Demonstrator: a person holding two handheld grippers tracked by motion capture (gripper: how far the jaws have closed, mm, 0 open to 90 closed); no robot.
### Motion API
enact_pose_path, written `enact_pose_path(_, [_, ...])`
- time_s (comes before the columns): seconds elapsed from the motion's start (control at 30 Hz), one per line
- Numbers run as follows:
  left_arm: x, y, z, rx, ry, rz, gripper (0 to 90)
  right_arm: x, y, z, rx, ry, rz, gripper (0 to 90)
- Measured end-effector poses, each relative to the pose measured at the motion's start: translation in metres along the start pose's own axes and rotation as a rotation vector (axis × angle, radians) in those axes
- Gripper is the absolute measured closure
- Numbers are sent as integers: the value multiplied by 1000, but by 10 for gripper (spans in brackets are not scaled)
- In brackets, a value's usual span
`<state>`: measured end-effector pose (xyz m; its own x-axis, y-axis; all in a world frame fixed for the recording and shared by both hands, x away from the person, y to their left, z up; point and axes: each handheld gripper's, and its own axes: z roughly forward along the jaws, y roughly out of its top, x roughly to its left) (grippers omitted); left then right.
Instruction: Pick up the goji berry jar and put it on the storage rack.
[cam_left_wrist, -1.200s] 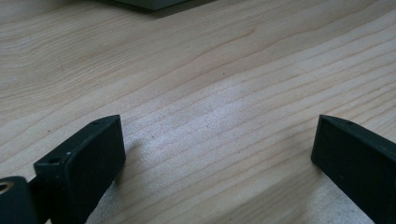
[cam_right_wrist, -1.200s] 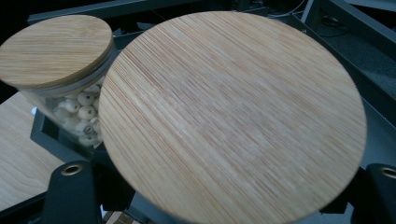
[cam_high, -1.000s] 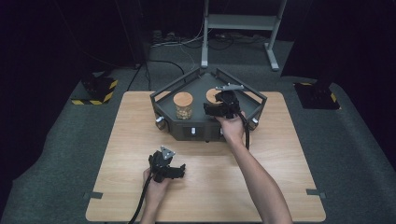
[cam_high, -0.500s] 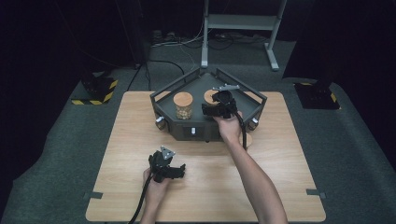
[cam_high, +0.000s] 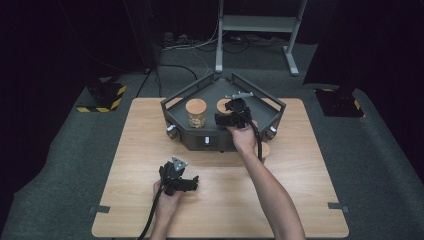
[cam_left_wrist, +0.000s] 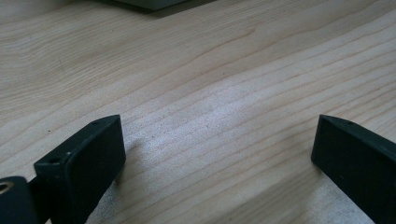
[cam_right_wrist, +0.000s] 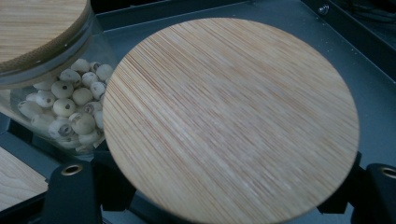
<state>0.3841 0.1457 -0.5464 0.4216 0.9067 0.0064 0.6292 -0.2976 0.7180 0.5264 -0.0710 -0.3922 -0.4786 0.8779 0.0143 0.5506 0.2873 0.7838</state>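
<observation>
The right gripper (cam_high: 231, 114) is hanging over the dark grey, angular metal tray (cam_high: 270, 106) at the far side of the pale wooden table (cam_high: 300, 200), and its 2 jaws are clamping a round, flat bamboo lid (cam_right_wrist: 231, 123) by its edge, 1 jaw at each side of the disc. The lid is lying nearly level between the jaws, its broad face up toward the camera, with its grain running diagonally in the right gripper view. Whether a jar sits under it is hidden by the lid itself.

Just beside the lid, toward the left of the tray, is standing a clear glass jar of pale round seeds (cam_high: 195, 120), capped by its own bamboo lid (cam_high: 195, 106); the 2 lids are reading as close but apart. That jar is lying left of the jaws, so any sideways carry is needing to clear it.

The left gripper (cam_high: 176, 181) is resting low on the near part of the table, well apart from the tray, jaws spread wide and holding nothing. The right hand is plainly the nearer one.

No brand, label or writing is showing anywhere.
</observation>
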Motion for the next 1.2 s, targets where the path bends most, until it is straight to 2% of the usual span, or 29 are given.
enact_pose_path(0.13, [0, 0, 0, 0, 0, 0, 30, 1, 0, 1, -2, -2, -2, 254])
enact_pose_path(0.3, [0, 0, 0, 0, 0, 0, 30, 4, -2, 3, 0, -12, -29, 252])
enact_pose_path(0.87, [0, 0, 0, 0, 0, 0, 30, 3, -3, 4, 3, -3, -13, 237])
enact_pose_path(1.2, [0, 0, 0, 0, 0, 0, 30, 2, -2, 2, 11, 10, -22, 119])
